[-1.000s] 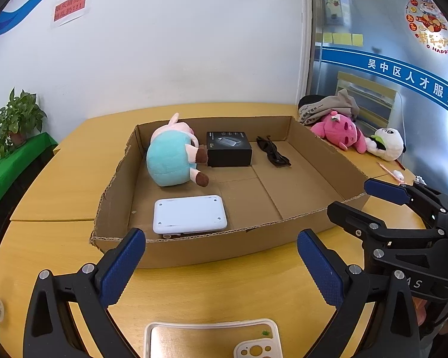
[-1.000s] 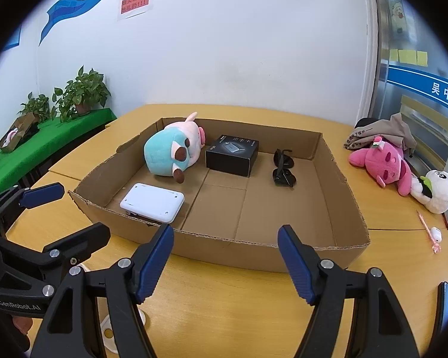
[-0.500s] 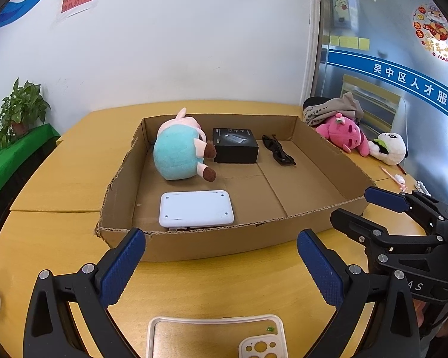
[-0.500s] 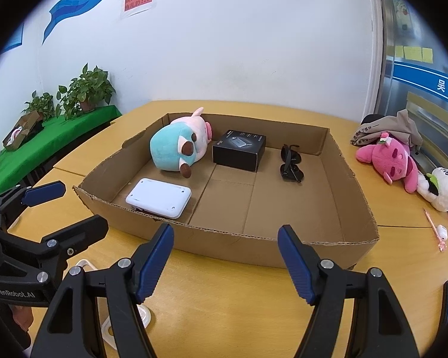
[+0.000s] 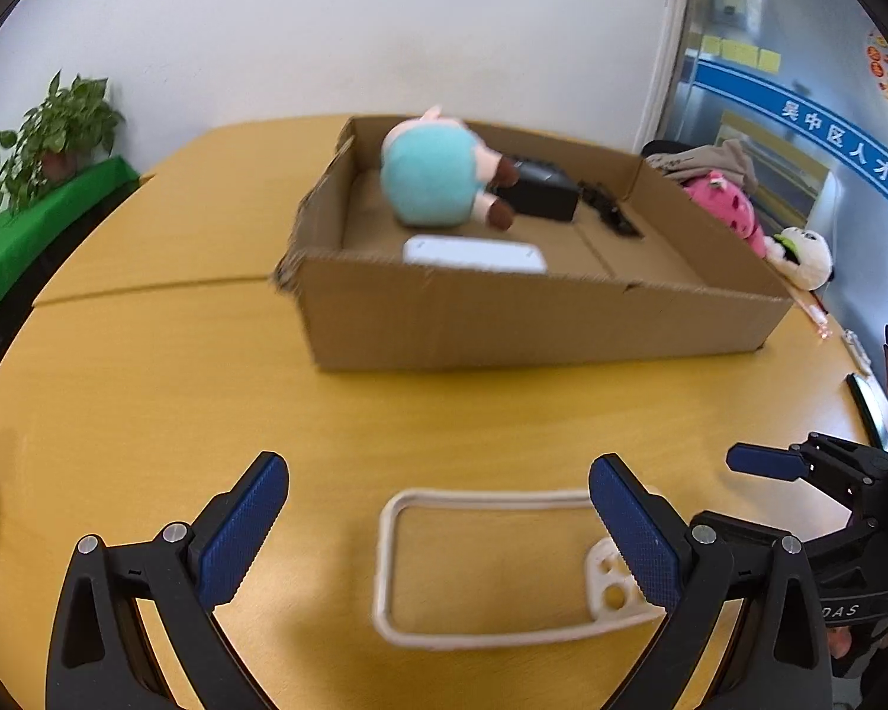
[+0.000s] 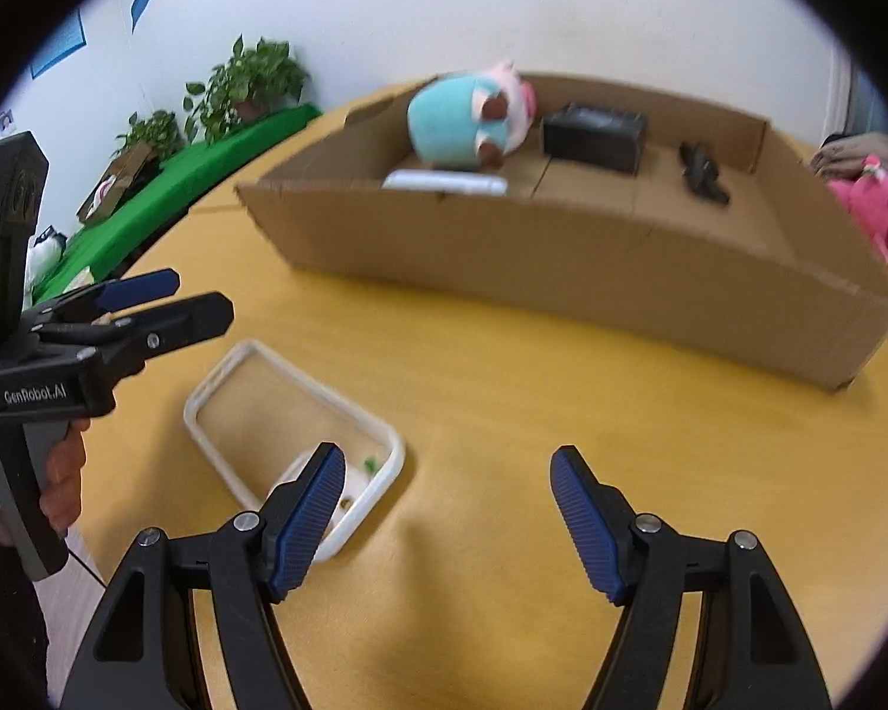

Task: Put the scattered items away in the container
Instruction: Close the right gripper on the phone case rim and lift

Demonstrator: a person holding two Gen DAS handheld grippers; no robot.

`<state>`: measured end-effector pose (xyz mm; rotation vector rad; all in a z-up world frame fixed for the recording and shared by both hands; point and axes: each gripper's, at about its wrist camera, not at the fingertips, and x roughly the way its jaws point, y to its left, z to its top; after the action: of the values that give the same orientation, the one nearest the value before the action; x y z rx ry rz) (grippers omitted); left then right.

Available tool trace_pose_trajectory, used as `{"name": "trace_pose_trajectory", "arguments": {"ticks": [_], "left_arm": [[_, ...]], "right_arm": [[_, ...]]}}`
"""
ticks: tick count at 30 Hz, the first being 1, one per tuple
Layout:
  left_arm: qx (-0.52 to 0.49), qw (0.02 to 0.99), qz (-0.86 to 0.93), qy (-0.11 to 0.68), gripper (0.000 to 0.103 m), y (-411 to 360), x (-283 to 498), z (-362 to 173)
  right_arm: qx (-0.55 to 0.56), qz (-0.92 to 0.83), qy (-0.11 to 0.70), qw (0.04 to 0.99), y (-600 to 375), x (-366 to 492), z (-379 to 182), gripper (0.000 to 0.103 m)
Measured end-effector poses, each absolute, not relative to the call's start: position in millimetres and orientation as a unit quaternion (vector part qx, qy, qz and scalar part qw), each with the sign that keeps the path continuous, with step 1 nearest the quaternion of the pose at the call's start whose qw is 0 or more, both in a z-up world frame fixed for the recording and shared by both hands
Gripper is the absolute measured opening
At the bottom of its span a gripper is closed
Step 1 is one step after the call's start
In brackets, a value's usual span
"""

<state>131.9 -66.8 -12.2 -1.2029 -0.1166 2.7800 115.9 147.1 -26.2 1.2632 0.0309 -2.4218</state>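
A clear white-rimmed phone case [image 5: 491, 568] lies on the yellow table in front of the cardboard box [image 5: 533, 319]. It also shows in the right wrist view [image 6: 284, 414]. My left gripper [image 5: 438, 532] is open and empty, just above the case. My right gripper [image 6: 447, 518] is open and empty, to the right of the case; its left finger [image 6: 311, 509] overlaps the case's near corner. The box [image 6: 562, 254] holds a teal plush [image 5: 432, 177], a black box [image 5: 541, 195], sunglasses [image 5: 613, 213] and a white tablet-like slab [image 5: 473, 251].
A pink plush [image 5: 725, 207] and a panda plush [image 5: 802, 254] lie right of the box, with a pen [image 5: 808, 310] near them. A dark phone [image 5: 867, 402] lies at the right edge. Potted plants [image 6: 248, 83] stand on a green ledge at left.
Both grippers have pulled back from the box and tilted down toward the table. The phone case is now fully in view between the left fingers. Both stay open.
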Motion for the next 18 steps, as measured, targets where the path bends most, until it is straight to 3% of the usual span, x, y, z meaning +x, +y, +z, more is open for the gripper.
{"name": "trace_pose_trajectory", "arguments": {"ticks": [5, 8, 9, 11, 14, 16, 18], "left_arm": [[-0.43, 0.043, 0.901, -0.04, 0.097, -77, 133, -37], [-0.45, 0.039, 0.892, -0.035, 0.079, -74, 132, -50], [-0.455, 0.039, 0.889, -0.034, 0.069, -73, 132, -53], [-0.454, 0.031, 0.89, -0.018, 0.061, -68, 132, -54], [-0.453, 0.04, 0.89, -0.019, 0.029, -64, 132, -52], [-0.457, 0.042, 0.888, -0.013, 0.024, -60, 130, -52], [-0.458, 0.034, 0.888, -0.004, 0.02, -57, 129, -51]], "right_arm": [[0.468, -0.855, 0.028, 0.223, 130, 120, -39, 0.066], [0.465, -0.857, 0.05, 0.215, 123, 122, -40, 0.058], [0.465, -0.857, 0.056, 0.214, 121, 123, -40, 0.051], [0.465, -0.857, 0.064, 0.213, 120, 122, -39, 0.045], [0.465, -0.856, 0.067, 0.214, 121, 119, -39, 0.034], [0.465, -0.856, 0.071, 0.217, 120, 118, -39, 0.019], [0.463, -0.856, 0.075, 0.218, 117, 120, -38, 0.016]]}}
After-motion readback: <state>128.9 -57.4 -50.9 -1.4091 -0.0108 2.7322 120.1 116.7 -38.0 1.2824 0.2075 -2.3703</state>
